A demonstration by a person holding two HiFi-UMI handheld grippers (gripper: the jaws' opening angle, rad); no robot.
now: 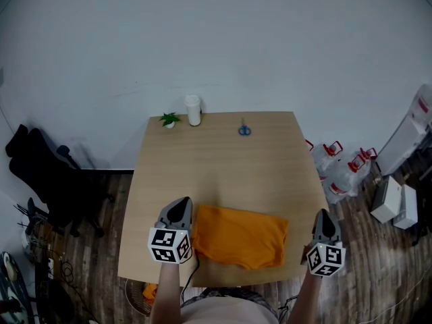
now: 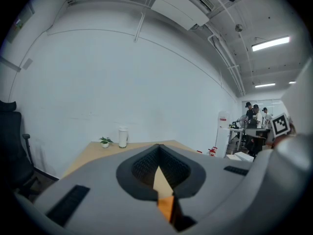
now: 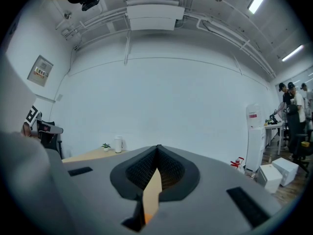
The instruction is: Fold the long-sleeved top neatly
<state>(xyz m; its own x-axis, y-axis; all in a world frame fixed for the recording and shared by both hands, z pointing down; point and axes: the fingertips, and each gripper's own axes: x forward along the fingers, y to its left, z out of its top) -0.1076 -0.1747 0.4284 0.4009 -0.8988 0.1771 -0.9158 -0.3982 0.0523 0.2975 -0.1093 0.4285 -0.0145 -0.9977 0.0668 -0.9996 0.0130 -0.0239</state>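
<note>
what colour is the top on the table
The top is orange, best seen in the head view.

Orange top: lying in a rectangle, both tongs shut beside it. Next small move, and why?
Probably open the left tongs and take the left edge of the orange top for a tidying fold. It lies as a rough rectangle near the front edge of the table, lower right corner uneven; both left and right tongs are shut, holding nothing.
</note>
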